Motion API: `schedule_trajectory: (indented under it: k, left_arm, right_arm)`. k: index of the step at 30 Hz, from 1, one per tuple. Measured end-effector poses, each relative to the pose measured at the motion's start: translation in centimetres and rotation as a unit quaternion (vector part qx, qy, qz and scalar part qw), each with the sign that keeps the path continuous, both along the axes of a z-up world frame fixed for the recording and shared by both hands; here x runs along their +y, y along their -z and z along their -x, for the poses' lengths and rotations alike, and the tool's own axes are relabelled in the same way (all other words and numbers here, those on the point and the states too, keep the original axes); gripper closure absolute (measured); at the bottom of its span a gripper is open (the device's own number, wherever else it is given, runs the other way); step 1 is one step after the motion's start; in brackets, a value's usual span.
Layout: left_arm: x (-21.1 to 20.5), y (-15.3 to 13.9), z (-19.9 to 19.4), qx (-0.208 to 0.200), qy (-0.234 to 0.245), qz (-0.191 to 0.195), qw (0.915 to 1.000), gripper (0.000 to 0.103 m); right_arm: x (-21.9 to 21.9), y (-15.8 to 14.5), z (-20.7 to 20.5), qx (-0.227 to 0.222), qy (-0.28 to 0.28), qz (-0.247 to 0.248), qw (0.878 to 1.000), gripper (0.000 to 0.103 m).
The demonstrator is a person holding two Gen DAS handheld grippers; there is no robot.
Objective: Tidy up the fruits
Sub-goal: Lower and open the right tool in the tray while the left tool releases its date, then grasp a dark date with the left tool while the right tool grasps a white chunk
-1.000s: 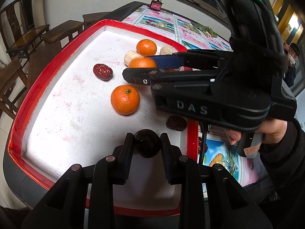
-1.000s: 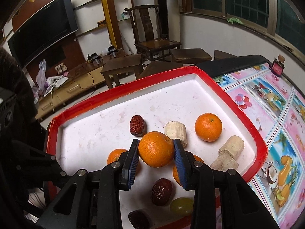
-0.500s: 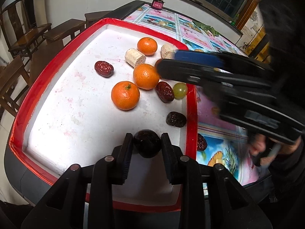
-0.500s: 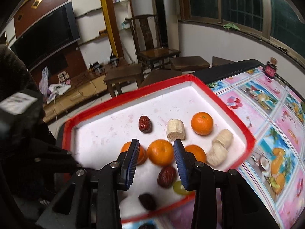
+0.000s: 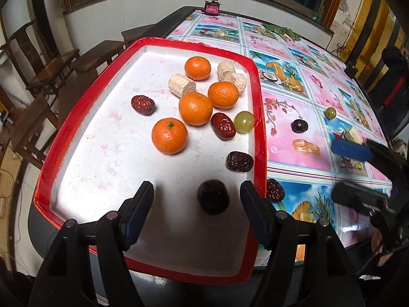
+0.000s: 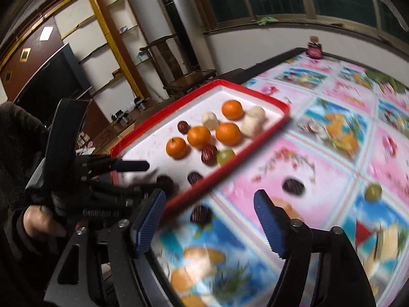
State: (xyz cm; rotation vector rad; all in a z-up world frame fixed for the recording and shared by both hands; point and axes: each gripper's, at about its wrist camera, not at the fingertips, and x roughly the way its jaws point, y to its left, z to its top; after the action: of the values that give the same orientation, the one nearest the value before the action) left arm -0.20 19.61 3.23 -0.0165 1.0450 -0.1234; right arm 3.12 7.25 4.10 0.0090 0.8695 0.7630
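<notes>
We see our left gripper (image 5: 196, 199) over the near end of the red tray (image 5: 259, 102), its jaws just opened and clear of the dark date (image 5: 213, 200) lying on the tray between them. Our right gripper (image 6: 208, 221) has also just opened and holds nothing above the flowered tablecloth (image 6: 332, 117). Four oranges (image 5: 195, 108) sit together in the tray.

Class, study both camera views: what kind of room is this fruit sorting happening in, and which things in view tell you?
Most likely a living or dining room in a home. A fruit-print tablecloth covers the table, wooden chairs stand beside it, and a dark television screen with wall shelves sits behind.
</notes>
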Motion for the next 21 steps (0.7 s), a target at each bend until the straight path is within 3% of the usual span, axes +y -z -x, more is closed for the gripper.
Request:
schedule_trajectory:
  k: [11,21]
  left_arm:
    - [-1.0,-2.0,0.6,-0.025,0.009,-0.010,0.9996,0.031]
    - [-5.0,-3.0,0.4,-0.031,0.060,0.003,0.9977,0.031]
  right_arm:
    - [-7.3,0.5,3.6,0.009,0.071,0.000,0.997,0.026]
    - [-12.7,0.8,4.5,0.015,0.140,-0.004,0.990,0.026]
